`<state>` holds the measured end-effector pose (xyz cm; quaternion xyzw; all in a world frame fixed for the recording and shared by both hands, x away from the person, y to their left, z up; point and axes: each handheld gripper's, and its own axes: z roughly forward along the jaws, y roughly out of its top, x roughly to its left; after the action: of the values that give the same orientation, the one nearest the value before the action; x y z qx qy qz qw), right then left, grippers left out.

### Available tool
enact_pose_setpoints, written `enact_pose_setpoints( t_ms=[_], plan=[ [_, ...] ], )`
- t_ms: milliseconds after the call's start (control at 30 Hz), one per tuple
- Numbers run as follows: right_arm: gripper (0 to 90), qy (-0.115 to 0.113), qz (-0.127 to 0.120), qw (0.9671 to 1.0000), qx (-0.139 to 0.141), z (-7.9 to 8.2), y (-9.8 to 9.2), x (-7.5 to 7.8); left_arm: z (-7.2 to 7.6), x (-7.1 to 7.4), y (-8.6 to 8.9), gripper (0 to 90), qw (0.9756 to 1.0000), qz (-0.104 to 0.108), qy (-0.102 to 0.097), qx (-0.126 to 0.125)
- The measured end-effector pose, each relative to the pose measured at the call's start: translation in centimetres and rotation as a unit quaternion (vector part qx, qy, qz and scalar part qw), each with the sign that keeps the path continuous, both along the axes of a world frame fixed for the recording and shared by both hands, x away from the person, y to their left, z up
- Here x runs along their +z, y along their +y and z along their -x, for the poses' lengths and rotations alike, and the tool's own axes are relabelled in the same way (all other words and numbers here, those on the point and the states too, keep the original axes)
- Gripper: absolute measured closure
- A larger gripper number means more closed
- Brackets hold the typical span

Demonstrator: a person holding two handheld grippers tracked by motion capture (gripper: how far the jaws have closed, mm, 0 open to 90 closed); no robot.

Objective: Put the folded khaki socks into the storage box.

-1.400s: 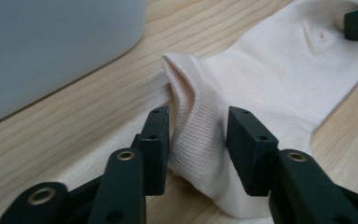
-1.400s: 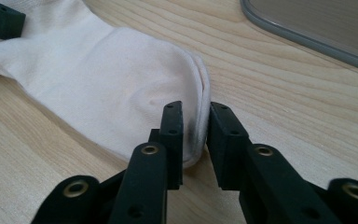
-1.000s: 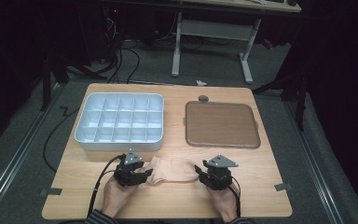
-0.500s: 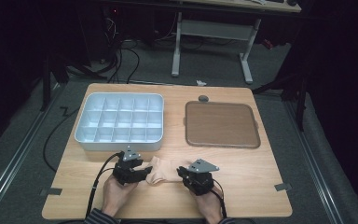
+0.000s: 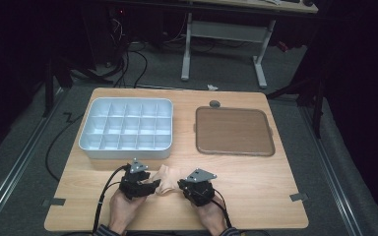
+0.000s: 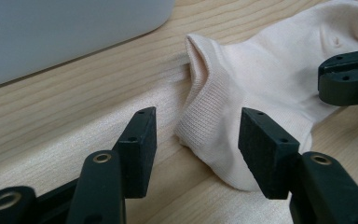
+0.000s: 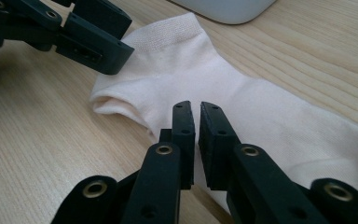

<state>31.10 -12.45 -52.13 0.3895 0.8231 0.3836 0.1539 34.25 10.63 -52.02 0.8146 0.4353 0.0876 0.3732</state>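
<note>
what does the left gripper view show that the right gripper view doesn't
Left gripper view: the left gripper, its jaws spread around the sock's ribbed cuff with gaps on both sides.

Right gripper view: the right gripper, which has just been closing, jaws nearly together over the sock; whether they pinch fabric cannot be told.

Both: the pale sock flat on the wooden table, a corner of the compartment tray, and the other gripper at the edge.

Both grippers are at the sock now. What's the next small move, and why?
Probably close the left gripper on the sock's cuff. Its jaws stand open with the cuff edge between them, pads not touching. The right gripper's jaws, just closing, look nearly shut over the sock's middle.
</note>
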Motion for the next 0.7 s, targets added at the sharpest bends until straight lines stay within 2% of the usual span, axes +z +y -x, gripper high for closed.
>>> enact_pose_setpoints(
  t_ms=[167,267,367,467,700],
  plan=[
    [84.9,-0.002,-0.003,1.0000,0.004,-0.06,0.28,0.05,-0.01,-0.28,-0.30,49.5,1.0000,-0.005,0.004,-0.002],
    [84.8,0.004,0.004,1.0000,0.006,-0.14,0.49,-0.20,0.04,-0.31,-0.22,51.9,1.0000,0.000,0.006,0.000],
    [84.8,0.008,0.010,0.9999,0.010,-0.27,0.61,-0.53,0.16,-0.31,-0.25,54.1,1.0000,-0.007,0.001,0.000],
    [84.7,0.011,0.015,0.9998,0.010,-0.18,0.60,-0.74,0.20,-0.33,-0.28,58.1,0.9999,-0.013,-0.004,0.002],
    [84.8,0.006,0.018,0.9998,0.011,-0.14,0.60,-0.83,0.14,-0.39,-0.42,69.5,1.0000,-0.006,0.000,-0.001]
  ],
)
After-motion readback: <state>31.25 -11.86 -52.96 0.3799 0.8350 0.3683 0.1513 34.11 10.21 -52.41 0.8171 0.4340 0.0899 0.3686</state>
